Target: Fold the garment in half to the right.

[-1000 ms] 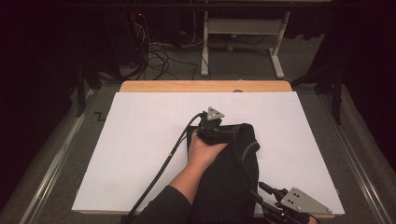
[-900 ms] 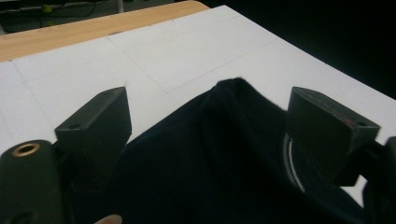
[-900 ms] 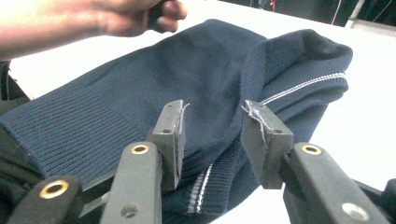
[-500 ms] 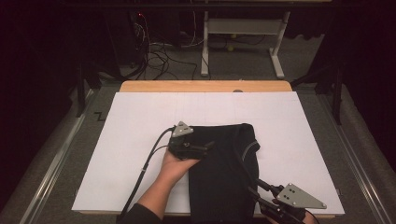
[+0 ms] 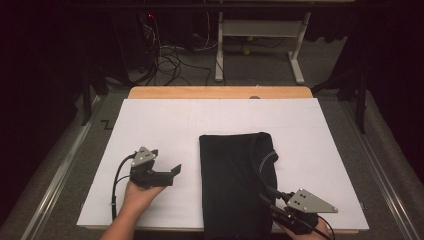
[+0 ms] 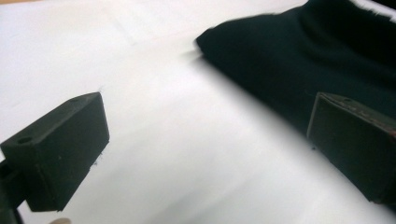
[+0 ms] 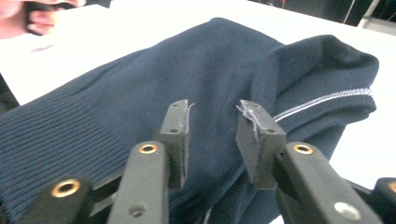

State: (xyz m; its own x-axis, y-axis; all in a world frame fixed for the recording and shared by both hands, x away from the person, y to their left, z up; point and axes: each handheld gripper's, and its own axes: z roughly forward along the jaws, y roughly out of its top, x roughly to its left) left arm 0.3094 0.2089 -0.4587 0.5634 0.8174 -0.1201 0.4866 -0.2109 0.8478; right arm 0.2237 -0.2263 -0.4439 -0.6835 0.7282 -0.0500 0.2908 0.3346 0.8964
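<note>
1 folded sweater (image 5: 235,182) | 2 tongs: left tongs (image 5: 172,172) wide apart, empty | right tongs (image 7: 212,135) closing, apart over fabric

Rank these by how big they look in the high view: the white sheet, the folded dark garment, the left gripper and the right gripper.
1. white sheet
2. folded dark garment
3. left gripper and right gripper: alike; the right one is partly cut off by the frame edge, so no ranking.

A dim lab or recording studio: a counter (image 5: 150,115) covered in white sheeting, black curtains around, tangled cables (image 5: 170,55) on grey carpet, and a metal-legged stand (image 5: 260,35) behind.
</note>
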